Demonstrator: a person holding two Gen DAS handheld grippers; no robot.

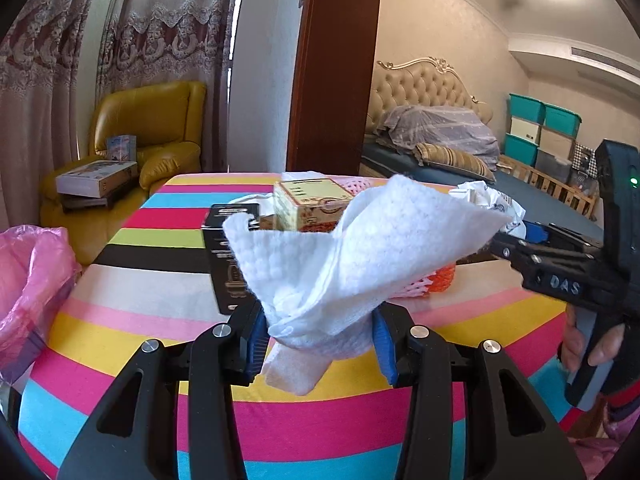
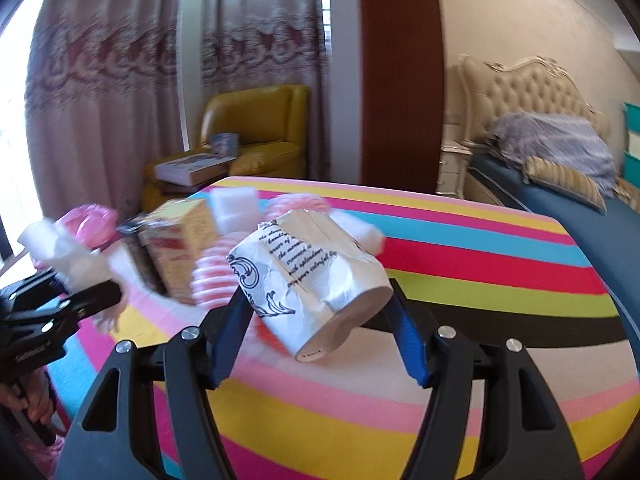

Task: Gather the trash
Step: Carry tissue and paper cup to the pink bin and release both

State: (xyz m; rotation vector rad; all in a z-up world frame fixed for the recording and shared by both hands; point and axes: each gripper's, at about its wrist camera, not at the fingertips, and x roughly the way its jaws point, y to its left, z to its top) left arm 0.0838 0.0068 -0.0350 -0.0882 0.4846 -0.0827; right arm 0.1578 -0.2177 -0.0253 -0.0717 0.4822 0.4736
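Left wrist view. Left tool (image 1: 320,336) pinches a white paper towel (image 1: 352,264) at its bunched middle; blue pads press the wad from both sides. Towel is soft, quilted, limp, and fans wide above the grip with a loose tail hanging below. Risk: the grip is on a thin gathered neck, so a quick swing could let the sheet slide out. The wide flap also hides much of the desk (image 1: 280,412) ahead, so it may brush the yellow carton (image 1: 308,208) or black box (image 1: 224,264). Pink bin bag (image 1: 28,280) sits at the left edge, thin crinkly film; its mouth looks slack, and a light towel could catch on the rim. Right tool (image 1: 508,236) appears at far right carrying crumpled paper.

Right wrist view, blurred by motion. Right tool (image 2: 320,320) clamps a crushed paper cup (image 2: 308,280), white with black script, base toward the camera, held above the striped cloth. Cup wall is stiff but dented; a squeezed, tapered shape could squirt from the pads. Pink foam netting (image 2: 216,272) lies behind it.
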